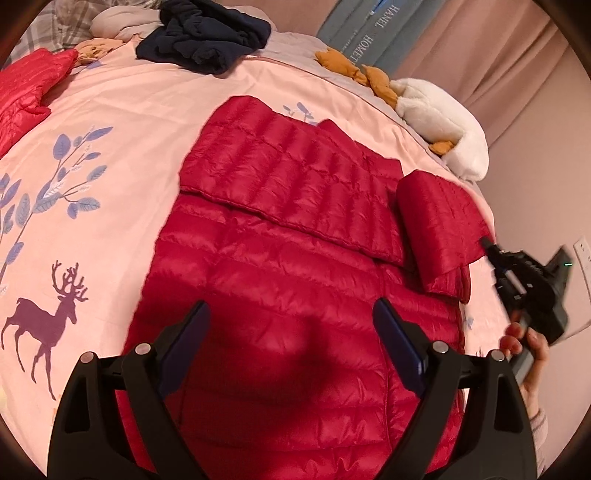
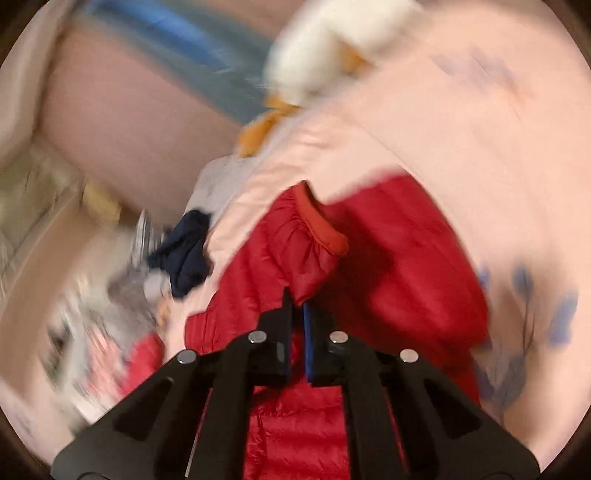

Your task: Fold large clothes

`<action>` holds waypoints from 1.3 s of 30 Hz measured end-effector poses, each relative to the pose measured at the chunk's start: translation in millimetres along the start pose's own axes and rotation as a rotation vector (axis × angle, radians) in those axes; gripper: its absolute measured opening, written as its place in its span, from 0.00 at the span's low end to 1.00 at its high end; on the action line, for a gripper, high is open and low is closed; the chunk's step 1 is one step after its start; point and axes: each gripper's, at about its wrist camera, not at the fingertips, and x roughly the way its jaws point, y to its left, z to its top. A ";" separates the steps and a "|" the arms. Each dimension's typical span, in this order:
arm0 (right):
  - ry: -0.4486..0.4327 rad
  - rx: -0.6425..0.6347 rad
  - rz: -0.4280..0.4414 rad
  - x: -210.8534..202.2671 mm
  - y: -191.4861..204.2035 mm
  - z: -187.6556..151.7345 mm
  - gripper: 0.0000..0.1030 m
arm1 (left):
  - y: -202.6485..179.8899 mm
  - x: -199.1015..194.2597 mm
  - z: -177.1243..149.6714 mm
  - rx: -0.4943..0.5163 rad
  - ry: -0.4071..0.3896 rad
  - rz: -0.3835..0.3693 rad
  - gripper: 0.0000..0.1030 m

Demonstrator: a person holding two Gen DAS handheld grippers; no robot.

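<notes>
Overhead, from the left wrist, the left claw [image 1: 291, 328] is held wide open above the red down jacket [image 1: 288, 258] spread on the bed [image 1: 110, 110], one sleeve already folded across. From the right wrist, blurred, the right claw [image 2: 297, 306] is clamped on the other sleeve's cuff [image 2: 314, 254]; slick fabric could be lost mid-swing, and the fold undone.

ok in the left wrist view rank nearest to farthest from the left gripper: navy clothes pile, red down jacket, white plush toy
1. red down jacket, directly under the open left gripper
2. white plush toy, far right bed edge
3. navy clothes pile, far end, top centre
</notes>
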 end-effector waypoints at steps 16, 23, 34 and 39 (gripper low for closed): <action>0.222 -0.471 -0.019 -1.3 80.9 -67.5 0.47 | 24.2 17.2 43.9 -0.164 -0.024 -0.162 0.87; 0.208 -0.569 -0.293 -5.9 38.5 -70.3 0.47 | 35.2 64.9 48.0 -0.261 0.065 -0.193 0.87; 0.182 -0.456 -0.360 -3.1 -16.2 -48.9 0.54 | 8.3 81.8 57.3 -0.154 0.075 -0.123 0.13; 0.144 -0.392 -0.344 -11.9 -21.4 -40.3 0.54 | -13.8 50.6 98.6 -0.097 -0.088 -0.087 0.12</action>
